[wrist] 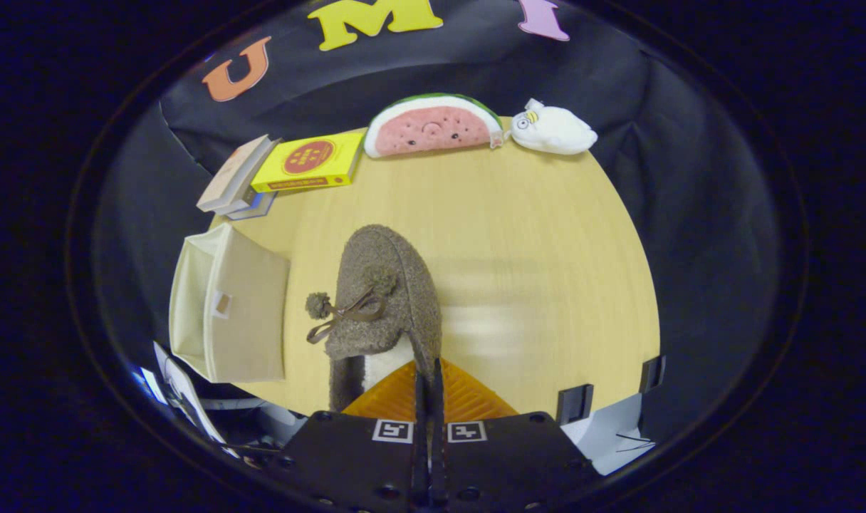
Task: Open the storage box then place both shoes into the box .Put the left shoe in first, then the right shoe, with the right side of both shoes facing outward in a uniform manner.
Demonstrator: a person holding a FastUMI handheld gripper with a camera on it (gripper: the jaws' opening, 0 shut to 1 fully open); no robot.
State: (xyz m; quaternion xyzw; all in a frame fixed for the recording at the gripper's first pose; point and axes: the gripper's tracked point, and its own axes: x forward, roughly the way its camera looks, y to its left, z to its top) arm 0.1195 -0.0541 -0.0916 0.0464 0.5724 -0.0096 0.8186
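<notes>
My tongs (428,388) are pinched nearly closed on the heel collar of the fuzzy brown shoe (387,299), which hangs just right of the open storage box (251,306) above the counter (533,235); I judge it light, soft, compressible, best gripped at this collar.

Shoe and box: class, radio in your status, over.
Tool shut on brown fuzzy shoe, gripping its collar. Storage box left of shoe, opening facing away from it. Bare table around; nothing blocking.
</notes>
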